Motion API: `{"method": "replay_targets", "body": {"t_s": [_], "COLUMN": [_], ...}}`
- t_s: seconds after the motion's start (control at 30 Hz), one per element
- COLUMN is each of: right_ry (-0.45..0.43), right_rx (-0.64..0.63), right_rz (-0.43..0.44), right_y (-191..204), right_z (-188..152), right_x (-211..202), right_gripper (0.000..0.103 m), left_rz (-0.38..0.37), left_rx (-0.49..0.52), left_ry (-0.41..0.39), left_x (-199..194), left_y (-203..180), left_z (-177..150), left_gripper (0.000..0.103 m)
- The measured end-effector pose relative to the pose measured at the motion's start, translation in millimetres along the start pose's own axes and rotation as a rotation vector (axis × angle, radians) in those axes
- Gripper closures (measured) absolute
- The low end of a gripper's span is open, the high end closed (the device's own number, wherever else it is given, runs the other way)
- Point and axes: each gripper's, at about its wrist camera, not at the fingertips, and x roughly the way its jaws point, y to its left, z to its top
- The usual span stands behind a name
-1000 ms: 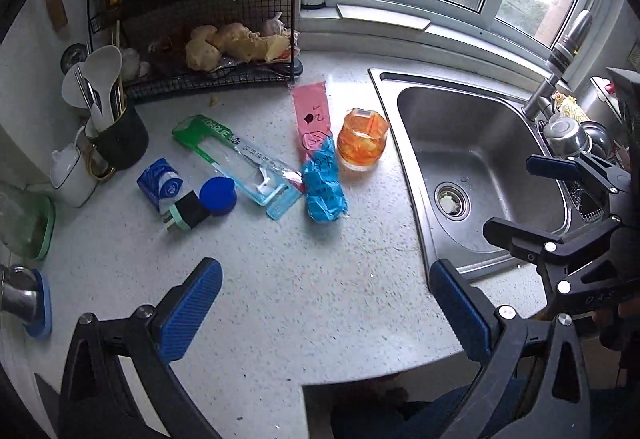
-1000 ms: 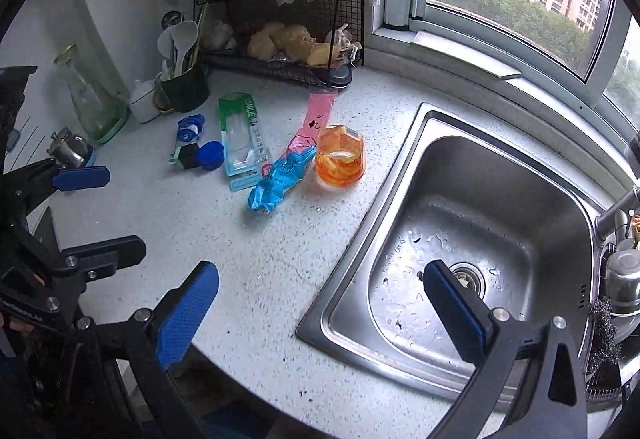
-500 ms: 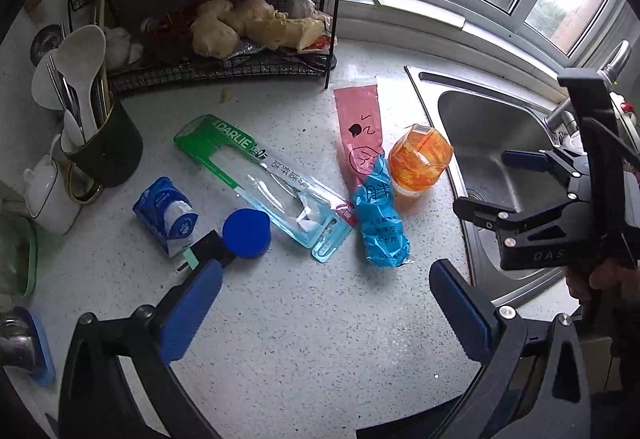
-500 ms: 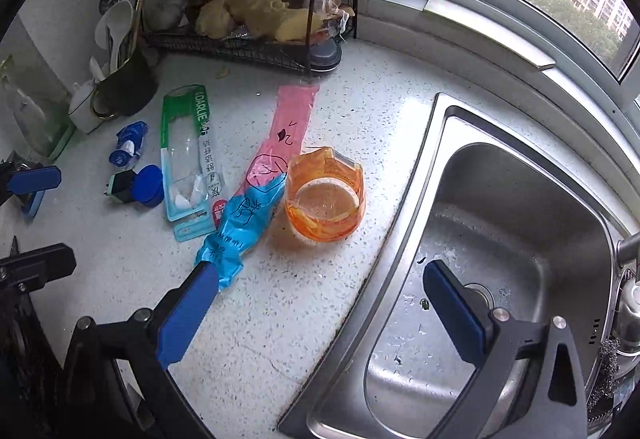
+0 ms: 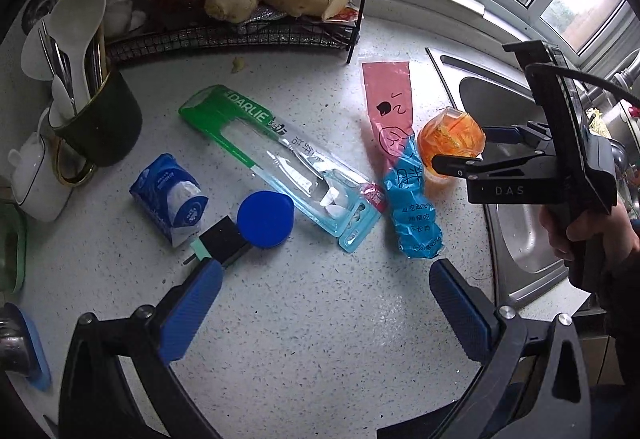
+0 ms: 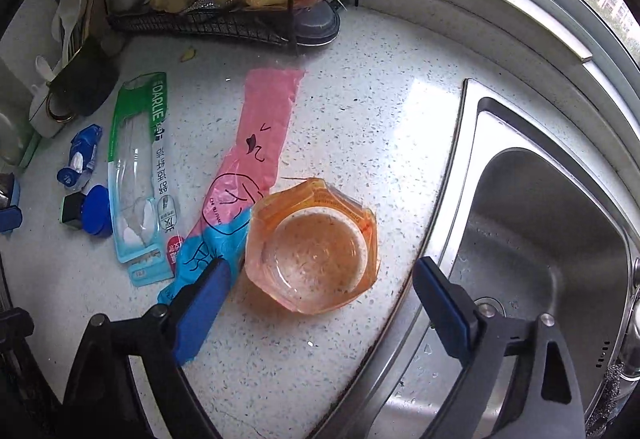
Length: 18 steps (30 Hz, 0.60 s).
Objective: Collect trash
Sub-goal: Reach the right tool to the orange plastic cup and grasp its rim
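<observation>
Right gripper [image 6: 320, 287] has dropped over the orange cup [image 6: 312, 245], jaws wide but just closing in, cup between them ungripped, grab looks next; left gripper [image 5: 320, 287] spread empty, blue wrapper [image 5: 414, 207] just ahead.

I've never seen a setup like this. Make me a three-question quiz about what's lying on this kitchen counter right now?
1. True or false: the orange plastic cup stands upright with its mouth open to the camera.
2. Which item touches the cup: A) the blue round lid, B) the pink-and-blue wrapper, C) the toothbrush package?
3. What lies to the cup's right on the counter?

Key:
1. True.
2. B; its blue end lies against the cup's side.
3. The steel sink.
</observation>
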Motion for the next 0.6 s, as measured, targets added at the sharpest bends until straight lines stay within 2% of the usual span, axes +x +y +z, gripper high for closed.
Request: {"method": "replay_targets", "body": {"t_s": [0.17, 0.33, 0.6], "right_ry": [0.007, -0.029, -0.074], "right_rx": [0.002, -0.021, 0.034], "right_rz": [0.005, -0.011, -0.02], "right_y": [-1.3, -0.3, -14.2], "right_z": [3.4, -6.2, -23.7], "right_x": [6.8, -2.7, -39.4], "right_gripper": [0.038, 0.04, 0.04], "left_rz": [0.007, 0.004, -0.045], "left_rx": [0.008, 0.01, 0.032], "left_ry": [0.022, 0.023, 0.037], "left_x": [2.4, 2.1, 15.1], "left_y": [0.9, -1.9, -21.8], "left_z": [-2.6, 2.1, 22.8], "left_gripper": [0.0, 0.0, 0.0]}}
